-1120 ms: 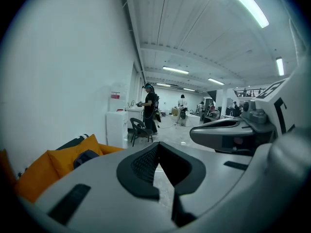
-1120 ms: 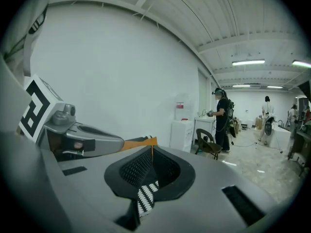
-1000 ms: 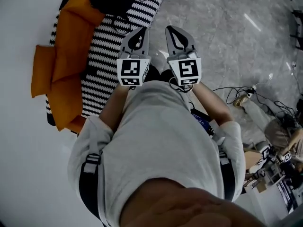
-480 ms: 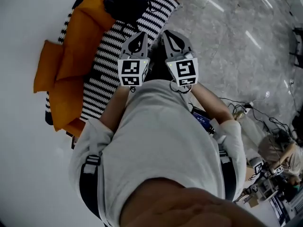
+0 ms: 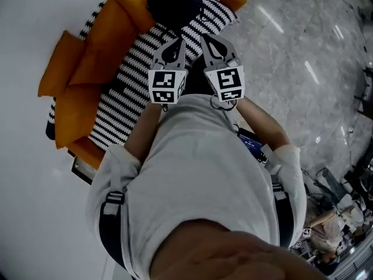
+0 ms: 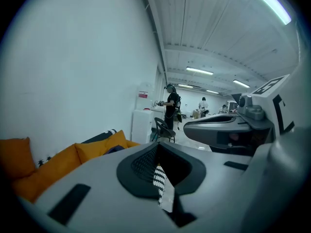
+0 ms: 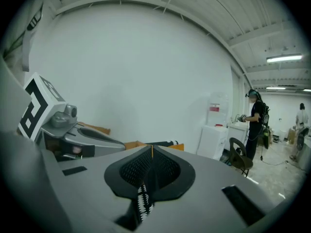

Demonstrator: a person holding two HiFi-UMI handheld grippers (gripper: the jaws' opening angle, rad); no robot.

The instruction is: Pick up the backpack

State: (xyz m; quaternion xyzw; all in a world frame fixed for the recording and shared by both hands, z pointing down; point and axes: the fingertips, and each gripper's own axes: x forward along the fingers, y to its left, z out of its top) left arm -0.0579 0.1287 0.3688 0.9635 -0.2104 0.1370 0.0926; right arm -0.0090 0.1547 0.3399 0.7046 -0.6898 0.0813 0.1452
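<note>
The backpack (image 5: 173, 2) is a dark rounded bag lying at the far end of a sofa, on its orange cushions (image 5: 81, 69) and black-and-white striped cover (image 5: 134, 80). In the head view my left gripper (image 5: 173, 44) and right gripper (image 5: 211, 41) are held side by side over the striped seat, pointing at the backpack and a short way from it. Both are shut with nothing between the jaws. In the left gripper view the left gripper (image 6: 158, 152) shows closed jaws, and a dark shape (image 6: 114, 149) lies among the orange cushions. The right gripper (image 7: 151, 154) is likewise closed in its own view.
A white wall runs along the sofa's left. Grey marble floor (image 5: 291, 51) lies to the right, with cables and clutter (image 5: 338, 214) at the lower right. Far behind the sofa stand a white cabinet (image 6: 143, 123), a chair (image 6: 163, 129) and a person (image 6: 171, 106).
Both grippers have moved forward over the sofa, closer to the backpack, which now sits nearer the middle top of the head view. Both jaws stayed shut.
</note>
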